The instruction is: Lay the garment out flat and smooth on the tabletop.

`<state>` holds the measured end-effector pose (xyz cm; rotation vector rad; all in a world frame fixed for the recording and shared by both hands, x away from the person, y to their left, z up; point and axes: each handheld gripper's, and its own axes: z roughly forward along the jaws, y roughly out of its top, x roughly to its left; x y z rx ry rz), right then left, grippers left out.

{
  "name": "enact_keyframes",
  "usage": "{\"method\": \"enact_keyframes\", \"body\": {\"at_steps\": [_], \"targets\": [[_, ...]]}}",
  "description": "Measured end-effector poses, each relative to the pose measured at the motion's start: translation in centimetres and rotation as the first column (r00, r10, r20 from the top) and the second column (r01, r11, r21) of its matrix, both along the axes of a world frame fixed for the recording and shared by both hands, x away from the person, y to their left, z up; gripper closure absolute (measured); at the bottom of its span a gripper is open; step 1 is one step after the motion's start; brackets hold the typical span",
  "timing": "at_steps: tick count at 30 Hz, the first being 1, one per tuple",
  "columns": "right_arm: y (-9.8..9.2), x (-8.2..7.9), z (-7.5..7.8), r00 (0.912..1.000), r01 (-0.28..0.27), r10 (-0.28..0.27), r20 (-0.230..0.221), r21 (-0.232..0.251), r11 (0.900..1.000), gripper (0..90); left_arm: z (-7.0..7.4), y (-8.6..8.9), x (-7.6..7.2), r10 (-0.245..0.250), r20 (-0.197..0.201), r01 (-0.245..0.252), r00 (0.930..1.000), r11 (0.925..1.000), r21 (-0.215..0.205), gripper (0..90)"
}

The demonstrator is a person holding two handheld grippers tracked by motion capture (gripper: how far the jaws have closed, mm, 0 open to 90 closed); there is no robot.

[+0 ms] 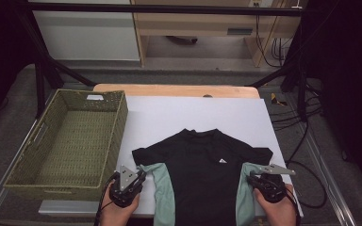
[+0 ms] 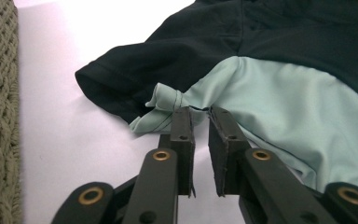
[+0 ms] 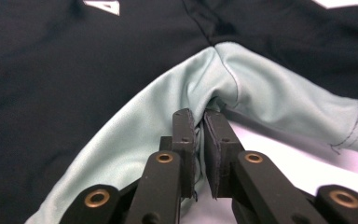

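Two grippers, the left gripper [image 1: 131, 181] and the right gripper [image 1: 263, 179], each pinched a fold of the pale green sleeve [image 2: 279, 107] of the black shirt [image 1: 205, 165], which lay flat on the white table [image 1: 169, 113], collar pointing away, beside the basket [image 1: 70, 141].

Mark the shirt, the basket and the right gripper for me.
shirt [image 1: 202, 165], high view, black chest panel.
basket [image 1: 115, 125], high view, right wall.
right gripper [image 3: 199, 116], right gripper view, between fingertips pinching mint fabric.
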<state>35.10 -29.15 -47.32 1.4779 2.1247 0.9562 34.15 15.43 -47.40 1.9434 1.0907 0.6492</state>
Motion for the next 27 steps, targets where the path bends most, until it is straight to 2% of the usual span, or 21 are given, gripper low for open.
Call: {"method": "enact_keyframes", "body": {"at_steps": [4, 8, 12, 15, 21, 25, 27], "targets": [[-0.2, -0.4, 0.7, 0.9977, 0.01, -0.012, 0.067, 0.017, 1.0, 79.2, 0.1, -0.1, -0.1, -0.008, 0.009, 0.008, 0.9999, 0.9999, -0.007, 77.5], [-0.5, -0.6, 1.3, 0.9893, 0.041, -0.044, 0.139, 0.026, 0.999, 72.4, 0.3, -0.1, -0.2, -0.009, 0.022, 0.009, 0.9997, 0.9999, -0.014, 73.4], [-0.5, -0.6, 1.4, 0.9827, 0.057, -0.064, 0.174, 0.045, 0.997, 57.2, 0.5, -0.1, -0.2, -0.018, 0.038, 0.02, 0.9991, 0.9992, -0.036, 67.0], [0.0, -0.4, 1.3, 0.9786, 0.064, -0.07, 0.194, 0.039, 0.997, 40.0, 0.8, 0.0, -0.3, -0.019, 0.051, 0.021, 0.9985, 0.9986, -0.048, 62.0], [0.9, -0.1, 1.2, 0.978, 0.029, -0.038, 0.205, 0.044, 0.999, 22.8, 0.9, -0.6, -0.3, -0.041, 0.05, 0.044, 0.9979, 0.9976, -0.053, 52.0], [1.9, -0.2, 1.0, 0.9779, -0.021, 0.012, 0.209, 0.04, 0.999, 18.8, 1.0, -1.1, 0.2, -0.059, 0.036, 0.062, 0.9976, 0.9946, -0.083, 43.1], [2.5, -0.4, 1.3, 0.9713, -0.051, 0.042, 0.234, 0.031, 0.998, 18.4, 1.4, -1.3, 0.5, -0.069, 0.043, 0.072, 0.9967, 0.9933, -0.09, 35.7]]}}
